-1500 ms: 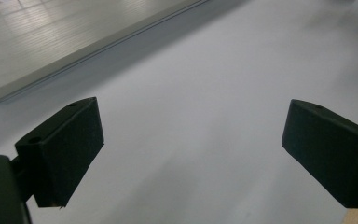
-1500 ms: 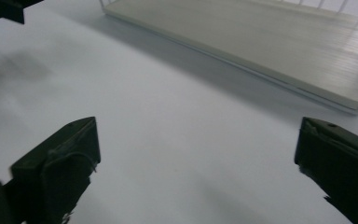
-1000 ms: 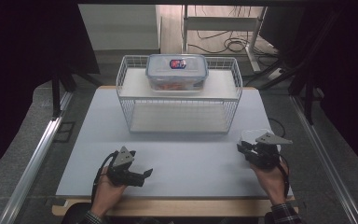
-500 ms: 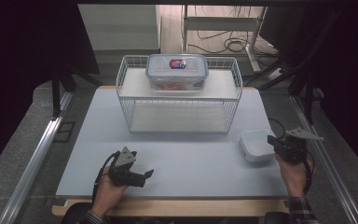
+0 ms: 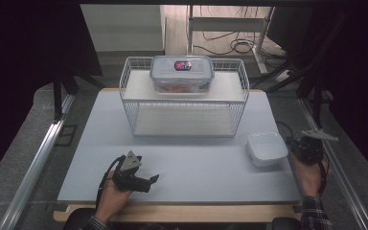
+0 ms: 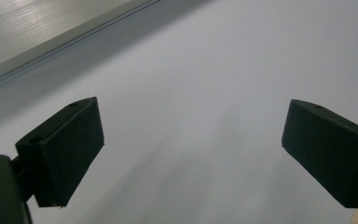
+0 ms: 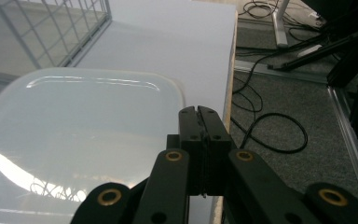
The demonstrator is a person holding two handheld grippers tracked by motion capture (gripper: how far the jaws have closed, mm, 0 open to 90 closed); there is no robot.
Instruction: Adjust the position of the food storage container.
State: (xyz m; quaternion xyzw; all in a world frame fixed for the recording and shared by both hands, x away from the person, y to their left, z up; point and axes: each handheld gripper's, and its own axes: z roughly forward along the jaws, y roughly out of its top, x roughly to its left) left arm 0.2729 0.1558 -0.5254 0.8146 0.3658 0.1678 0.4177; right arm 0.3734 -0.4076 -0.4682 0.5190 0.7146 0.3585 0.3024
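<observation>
Right gripper (image 7: 204, 116): jaws pressed together, empty, beside the white square plastic container (image 5: 267, 148). Left gripper (image 6: 191, 154): jaws spread wide, empty.

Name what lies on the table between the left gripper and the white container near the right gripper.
Nothing: in the high view, the stretch of table between the left gripper and the white container is bare.

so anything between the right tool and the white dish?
Nothing visible. The right tool, jaws shut, sits just beside the white dish at the table's right edge, with no object between them. The wire rack stands farther back.
</observation>
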